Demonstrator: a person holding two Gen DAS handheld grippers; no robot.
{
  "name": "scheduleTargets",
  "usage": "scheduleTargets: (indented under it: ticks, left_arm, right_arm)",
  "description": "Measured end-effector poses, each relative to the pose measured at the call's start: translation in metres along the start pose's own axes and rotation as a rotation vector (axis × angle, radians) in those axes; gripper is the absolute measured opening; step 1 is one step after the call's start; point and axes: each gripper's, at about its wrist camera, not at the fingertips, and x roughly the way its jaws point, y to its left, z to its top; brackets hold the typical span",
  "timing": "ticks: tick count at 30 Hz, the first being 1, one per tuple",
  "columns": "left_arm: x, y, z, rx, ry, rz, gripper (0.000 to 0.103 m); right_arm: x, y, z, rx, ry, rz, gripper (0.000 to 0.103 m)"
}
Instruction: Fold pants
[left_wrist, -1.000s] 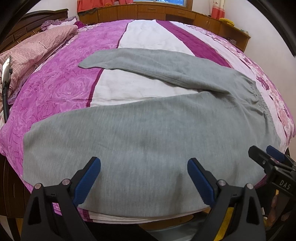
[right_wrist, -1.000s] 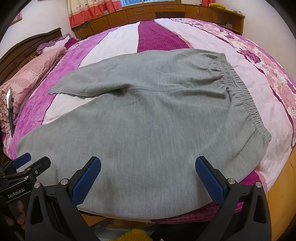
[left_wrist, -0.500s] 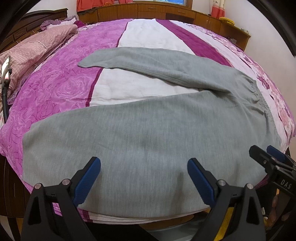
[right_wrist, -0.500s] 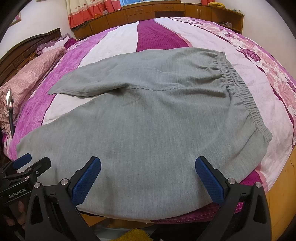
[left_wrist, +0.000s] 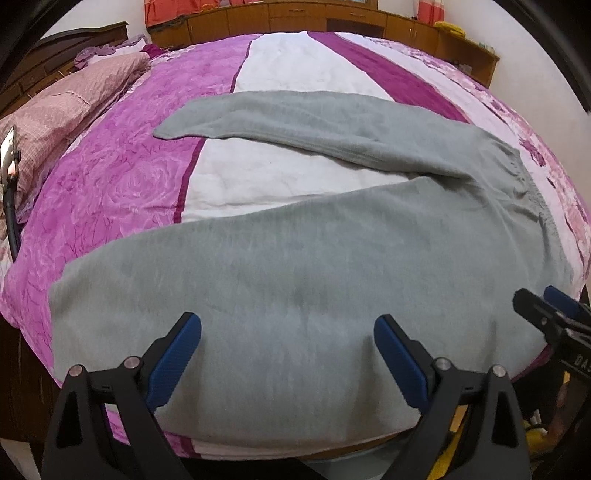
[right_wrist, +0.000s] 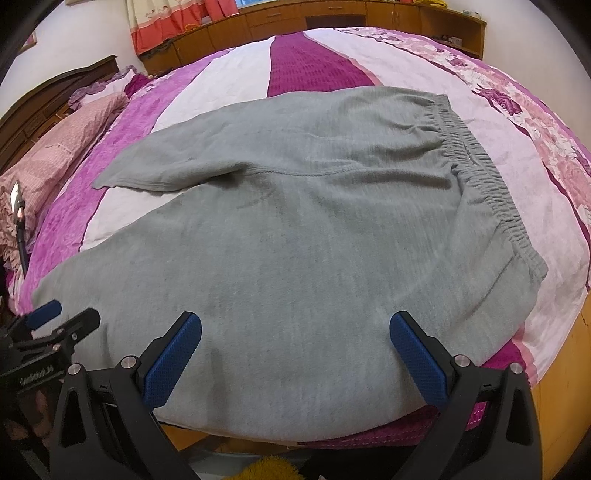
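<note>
- The grey pants (left_wrist: 295, 266) lie spread flat on the bed (left_wrist: 122, 192), waistband (right_wrist: 491, 192) to the right and the two legs running left in an open V; the near leg sits along the bed's front edge
- The left gripper (left_wrist: 288, 354) hangs over the near leg with its jaws spread wide and nothing between them
- The right gripper (right_wrist: 295, 350) hangs over the seat area near the waistband, likewise wide apart and empty
- No fold looks started, so the step in hand is probably taking hold of the near edge to bring one leg over the other
- To do it well, each gripper should come down on the near hem line and pinch both layers of cloth, not only the top one
- One grip belongs close to the waistband corner (right_wrist: 532, 269), the other well along the leg toward the cuff (left_wrist: 59, 291), so the cloth lifts without sagging between
- Carry the edge across evenly, laying the near leg onto the far leg (left_wrist: 280, 114) with inseams and cuffs matched
- The bedspread is soft, so a deep pinch risks catching it with the pants
</note>
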Motion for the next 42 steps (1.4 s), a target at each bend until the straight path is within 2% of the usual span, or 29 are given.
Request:
scheduleTargets:
  ticks: [7, 15, 23, 28, 33, 36, 42]
  left_arm:
    - [0.007, 0.007, 0.022, 0.015, 0.025, -0.006, 0.097]
    - [0.004, 0.013, 0.059, 0.046, -0.002, 0.015, 0.097]
    - [0.014, 0.018, 0.108, 0.019, -0.015, 0.009, 0.097]
    - [0.024, 0.025, 0.143, 0.023, -0.008, 0.013, 0.097]
    - [0.038, 0.033, 0.179, 0.037, 0.004, 0.016, 0.097]
    - [0.049, 0.045, 0.201, 0.03, 0.016, 0.003, 0.097]
    - [0.076, 0.084, 0.235, -0.006, 0.051, 0.045, 0.097]
  right_arm:
    - [-0.001, -0.011, 0.016, -0.004, 0.007, 0.012, 0.099]
    - [-0.003, -0.027, 0.049, -0.003, 0.03, 0.031, 0.099]
    - [-0.002, -0.044, 0.104, -0.008, 0.014, 0.015, 0.099]
    - [0.007, -0.054, 0.143, 0.003, 0.043, 0.032, 0.099]
    - [0.022, -0.06, 0.177, -0.016, 0.061, 0.0, 0.099]
    - [0.033, -0.067, 0.194, -0.013, 0.076, -0.014, 0.099]
    - [0.057, -0.085, 0.225, 0.01, 0.098, -0.039, 0.099]
